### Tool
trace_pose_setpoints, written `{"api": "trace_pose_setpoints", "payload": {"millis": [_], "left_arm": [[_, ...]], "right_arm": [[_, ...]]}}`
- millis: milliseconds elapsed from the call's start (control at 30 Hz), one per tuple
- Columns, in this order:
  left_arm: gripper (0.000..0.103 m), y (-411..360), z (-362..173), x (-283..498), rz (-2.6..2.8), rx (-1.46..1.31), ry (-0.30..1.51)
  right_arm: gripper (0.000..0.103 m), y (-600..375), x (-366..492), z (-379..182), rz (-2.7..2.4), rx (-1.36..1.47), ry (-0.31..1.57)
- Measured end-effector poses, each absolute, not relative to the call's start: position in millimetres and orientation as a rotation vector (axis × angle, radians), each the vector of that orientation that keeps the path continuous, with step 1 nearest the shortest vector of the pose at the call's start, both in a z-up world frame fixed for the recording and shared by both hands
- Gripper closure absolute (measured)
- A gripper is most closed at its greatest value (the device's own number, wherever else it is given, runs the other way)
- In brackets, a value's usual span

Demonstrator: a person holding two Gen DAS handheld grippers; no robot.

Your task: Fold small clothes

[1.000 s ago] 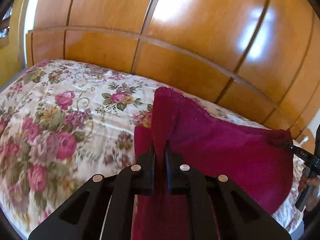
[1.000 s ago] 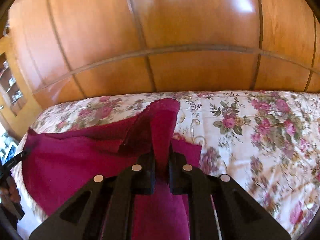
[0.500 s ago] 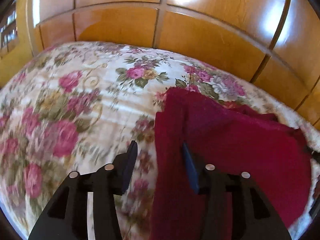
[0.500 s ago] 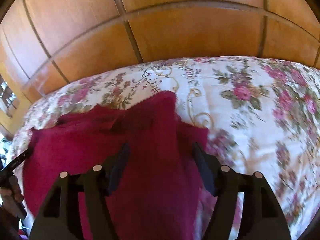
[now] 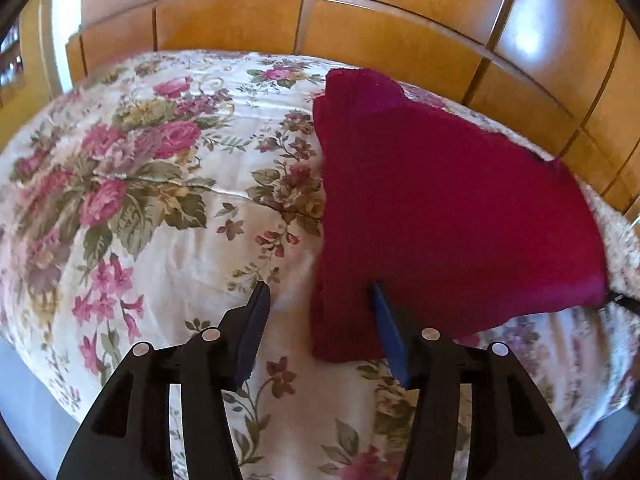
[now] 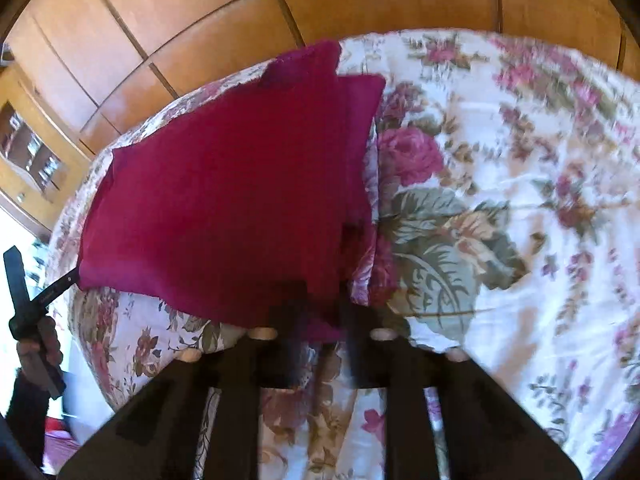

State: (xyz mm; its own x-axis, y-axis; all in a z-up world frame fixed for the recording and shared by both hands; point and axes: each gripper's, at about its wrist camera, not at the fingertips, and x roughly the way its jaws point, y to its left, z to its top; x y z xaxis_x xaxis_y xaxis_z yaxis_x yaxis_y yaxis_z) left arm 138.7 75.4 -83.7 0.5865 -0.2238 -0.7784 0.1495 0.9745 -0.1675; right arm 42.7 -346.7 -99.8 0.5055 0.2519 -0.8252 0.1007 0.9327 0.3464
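I have the crimson garment [image 5: 440,208] lying on the bed's floral bedspread [image 5: 168,220]. Its far tip reaches towards the far edge of the bed, where the glossy wooden wardrobe panels [image 5: 400,40] rise. Its near hem sits close to the bed's near edge. It lies mostly flat. From my right camera I can see a second layer of the same cloth showing along its right side, so it is doubled over there.

My left gripper [image 5: 318,292] points steeply down at the near-left corner of the garment. Its jaws are opening, and the blue pads stand well apart. One finger is over bare bedspread and the other over the cloth. The garment's left edge runs between them, but neither pad presses on it.

My right gripper [image 6: 322,320] is at the garment's near hem on the other side, and that view is smeared. The fingers are drawn in close together with a bit of crimson cloth between them, so I read it as clamped on the hem. The blur hides the pads themselves.

At the left edge of the right view, a hand [image 6: 40,344] holds the left gripper's handle, and its tip is just at the garment's near-left corner.
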Motion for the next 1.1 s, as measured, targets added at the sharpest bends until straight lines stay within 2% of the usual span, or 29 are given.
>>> {"api": "trace_pose_setpoints", "payload": {"millis": [233, 300, 333, 367, 433, 500, 533, 600, 667, 833, 1000, 1100], "left_arm": [[0.048, 76, -79, 131, -0.152, -0.084, 0.908], [0.048, 76, -70, 123, -0.126, -0.072, 0.88], [0.048, 75, -67, 119, -0.113, -0.06, 0.869], [0.048, 73, -63, 113, -0.1, -0.045, 0.859], [0.048, 72, -58, 106, -0.085, -0.043, 0.85], [0.048, 72, -54, 100, -0.078, -0.058, 0.841], [0.048, 72, -53, 98, -0.075, -0.062, 0.838], [0.048, 71, -50, 93, -0.066, -0.068, 0.826], [0.048, 70, -48, 89, -0.063, -0.068, 0.82], [0.048, 69, -46, 83, -0.057, -0.059, 0.813], [0.048, 70, -47, 83, -0.05, -0.051, 0.819], [0.048, 72, -49, 85, -0.043, -0.055, 0.825]], "right_arm": [[0.091, -336, 39, -114, 0.044, 0.311, 1.078], [0.073, -338, 35, -111, 0.017, 0.308, 1.079], [0.059, -339, 33, -106, -0.007, 0.295, 1.071], [0.05, -340, 30, -100, -0.027, 0.283, 1.056], [0.047, -339, 26, -86, -0.049, 0.273, 1.008], [0.036, -334, 26, -73, -0.046, 0.271, 0.967], [0.028, -327, 27, -65, -0.038, 0.257, 0.939], [0.025, -306, 35, -54, -0.004, 0.221, 0.904], [0.018, -289, 47, -49, 0.031, 0.194, 0.89], [0.018, -242, 76, -54, 0.123, 0.149, 0.886], [0.017, -227, 100, -86, 0.066, 0.06, 0.928], [0.01, -229, 95, -115, 0.064, 0.012, 0.88]]}}
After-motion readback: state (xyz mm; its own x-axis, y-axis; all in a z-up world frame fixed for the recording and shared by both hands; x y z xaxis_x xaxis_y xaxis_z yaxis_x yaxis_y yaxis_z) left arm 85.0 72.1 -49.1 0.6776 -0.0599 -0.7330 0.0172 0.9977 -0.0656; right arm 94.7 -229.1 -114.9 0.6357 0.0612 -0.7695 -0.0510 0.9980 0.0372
